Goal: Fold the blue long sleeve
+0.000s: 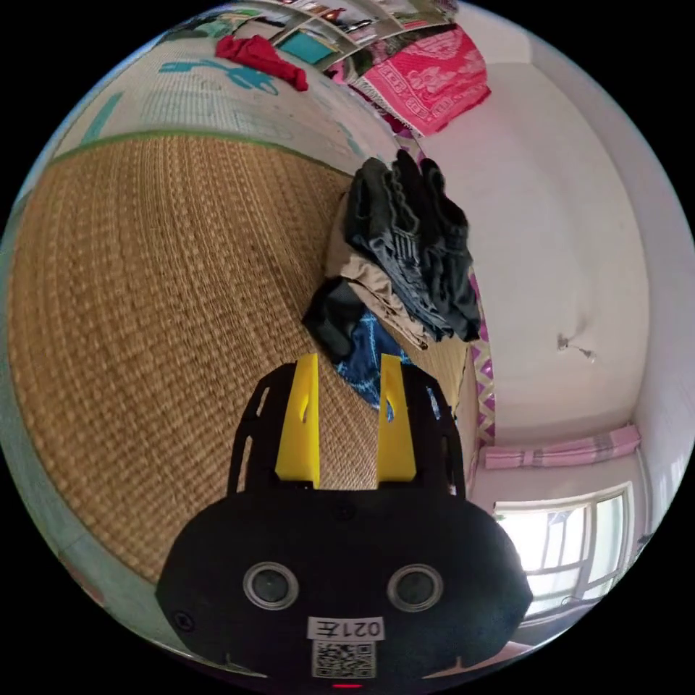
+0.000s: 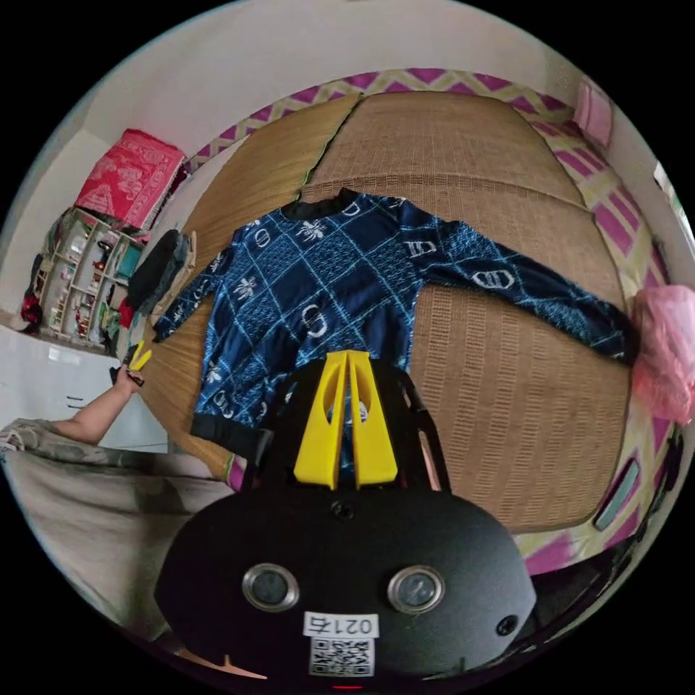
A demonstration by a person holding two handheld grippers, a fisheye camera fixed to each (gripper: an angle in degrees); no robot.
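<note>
Bed (image 2: 463,123) covered by a woven straw mat (image 2: 507,405) carries everything. Spread flat across the mat lies the blue long sleeve (image 2: 318,289), collar toward the far edge, both sleeves stretched outward. A pile of dark and tan clothes (image 1: 405,260) sits at the bed's edge beside one cuff. The right gripper (image 2: 349,356) hovers above the shirt's hem, jaws together, holding nothing. The left gripper (image 1: 349,362) hangs near the pile, jaws apart and empty, over a blue sleeve end (image 1: 365,347).
</note>
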